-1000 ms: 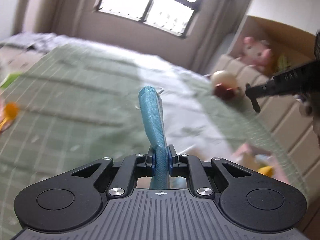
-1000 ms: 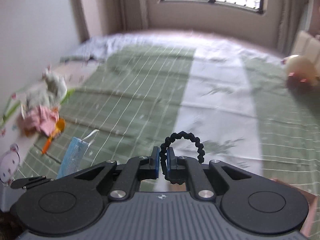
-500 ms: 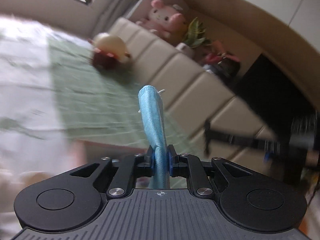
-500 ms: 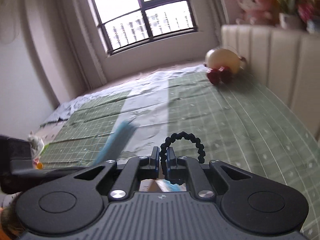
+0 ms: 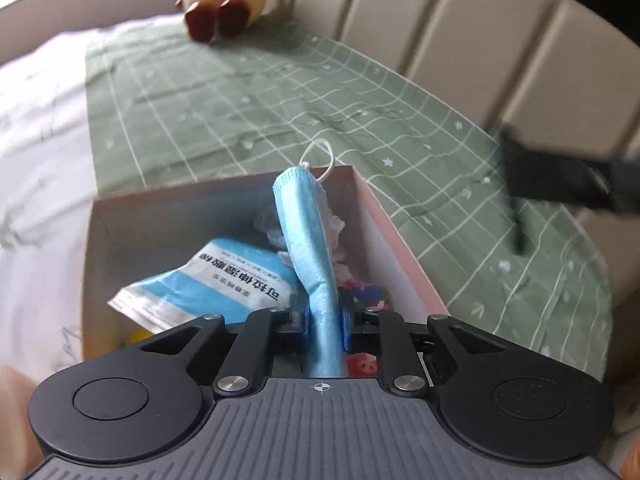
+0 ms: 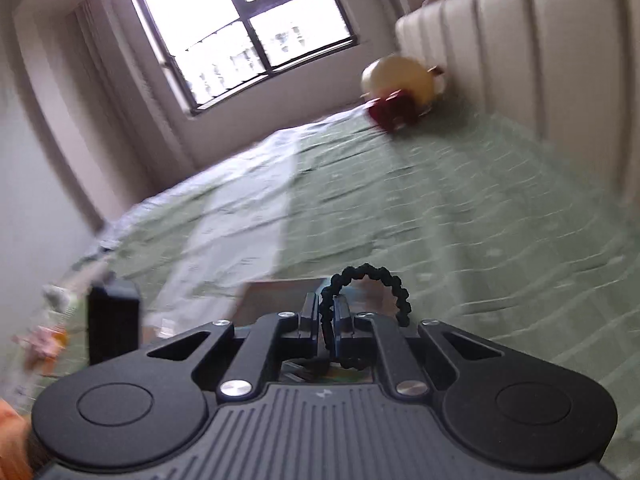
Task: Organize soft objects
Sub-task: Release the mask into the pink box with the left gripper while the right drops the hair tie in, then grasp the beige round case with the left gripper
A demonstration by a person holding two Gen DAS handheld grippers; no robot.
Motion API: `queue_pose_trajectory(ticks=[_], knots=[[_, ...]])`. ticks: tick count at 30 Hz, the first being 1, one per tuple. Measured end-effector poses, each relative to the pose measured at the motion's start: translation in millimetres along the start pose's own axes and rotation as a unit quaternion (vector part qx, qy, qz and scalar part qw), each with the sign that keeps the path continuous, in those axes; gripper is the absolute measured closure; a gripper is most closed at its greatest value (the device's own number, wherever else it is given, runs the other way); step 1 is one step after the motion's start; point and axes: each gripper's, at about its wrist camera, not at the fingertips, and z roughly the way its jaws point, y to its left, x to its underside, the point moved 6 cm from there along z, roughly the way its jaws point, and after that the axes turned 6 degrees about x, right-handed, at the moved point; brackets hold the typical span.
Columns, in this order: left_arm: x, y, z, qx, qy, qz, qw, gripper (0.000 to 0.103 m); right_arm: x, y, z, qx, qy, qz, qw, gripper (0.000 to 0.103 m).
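My left gripper is shut on a folded blue face mask, which stands up above an open pink box on the bed. The box holds a blue-and-white packet, crumpled clear plastic and small colourful items. My right gripper is shut on a black coiled hair tie and hovers near the box's edge. The right gripper shows blurred at the right of the left wrist view.
The bed has a green checked cover with a white sheet at the left. A cream and dark red plush lies by the padded beige headboard. More soft items lie far left on the bed.
Both grippers have swung toward the headboard end of the bed. The left one with the mask now hangs over the open pink box; the right one with the hair tie has come beside it.
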Motion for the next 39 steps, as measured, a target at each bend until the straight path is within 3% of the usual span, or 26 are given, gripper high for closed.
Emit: queue_pose_trajectory(ticks=[2, 4, 7, 11, 18, 20, 22, 24, 27, 30, 34, 36, 39], knots=[[5, -7, -10, -0.003, -0.005, 0.017, 0.9998, 0.084, -6, 8, 25, -0.035, 0.024, 0.025, 0.999, 0.096], [7, -7, -16, -0.003, -0.007, 0.029, 0.9995, 0.084, -8, 12, 57, -0.036, 0.051, 0.038, 0.997, 0.096], [8, -4, -27, -0.005, -0.017, 0.037, 0.9992, 0.084, 4, 1, 110, 0.014, 0.115, 0.064, 0.991, 0.095], [9, 1, -55, 0.006, -0.036, 0.035, 0.9987, 0.08, 27, -18, 136, 0.062, 0.155, 0.083, 0.983, 0.096], [5, 17, -103, 0.018, -0.111, -0.006, 0.9936, 0.078, 29, -17, 122, 0.108, 0.142, 0.053, 0.982, 0.095], [3, 21, -112, 0.017, -0.122, -0.018, 0.9922, 0.078, 26, -16, 114, 0.102, 0.131, 0.051, 0.985, 0.094], [8, 25, -122, 0.016, -0.125, -0.027, 0.9917, 0.078, 22, -9, 98, 0.061, 0.12, 0.053, 0.989, 0.088], [14, 27, -125, 0.023, -0.119, -0.03, 0.9922, 0.078, 13, 0, 80, 0.025, 0.1, 0.047, 0.994, 0.067], [30, 19, -128, 0.041, -0.095, -0.028, 0.9942, 0.078, 4, 16, 52, 0.011, 0.062, 0.023, 0.998, 0.053], [48, 11, -130, 0.046, -0.083, -0.019, 0.9953, 0.079, 3, 24, 30, 0.014, 0.046, 0.011, 0.999, 0.052], [73, 15, -158, 0.041, -0.106, -0.029, 0.9931, 0.079, 20, 26, 19, 0.021, 0.054, 0.006, 0.998, 0.052], [88, 22, -179, 0.027, -0.122, -0.032, 0.9916, 0.079, 32, 28, 15, 0.035, 0.051, -0.01, 0.998, 0.051], [112, 47, -218, -0.022, -0.157, -0.041, 0.9865, 0.079, 52, 43, 9, 0.063, 0.025, -0.053, 0.996, 0.052]])
